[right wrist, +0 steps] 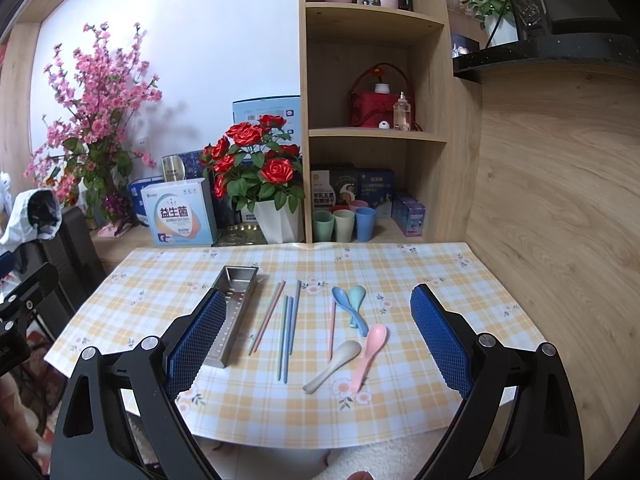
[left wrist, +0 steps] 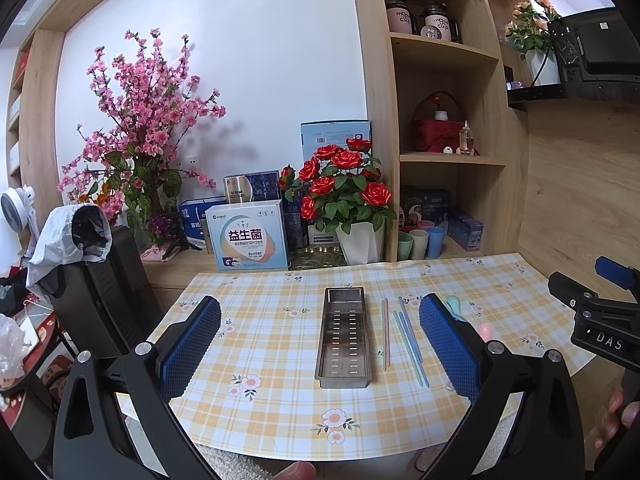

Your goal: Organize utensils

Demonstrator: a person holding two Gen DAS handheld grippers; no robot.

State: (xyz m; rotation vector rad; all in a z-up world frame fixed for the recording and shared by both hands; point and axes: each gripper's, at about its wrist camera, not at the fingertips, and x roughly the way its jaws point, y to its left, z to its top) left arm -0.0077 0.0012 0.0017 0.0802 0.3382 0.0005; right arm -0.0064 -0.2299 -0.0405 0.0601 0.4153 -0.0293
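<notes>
Both grippers (left wrist: 320, 344) (right wrist: 316, 340) gape wide — steel tray (left wrist: 344, 336), chopsticks (right wrist: 286, 332), spoons (right wrist: 352, 336) untouched

Both grippers hang spread wide above the near table edge. Ahead of the right gripper (right wrist: 316, 340), spoons (right wrist: 352, 344) and chopsticks (right wrist: 286, 332) crowd the checked cloth (right wrist: 440, 272); the steel tray (right wrist: 234, 308) sits by its left finger. Far cloth lies bare.

Black gripper frames, blue textured pads (right wrist: 192, 344), silver screws
</notes>
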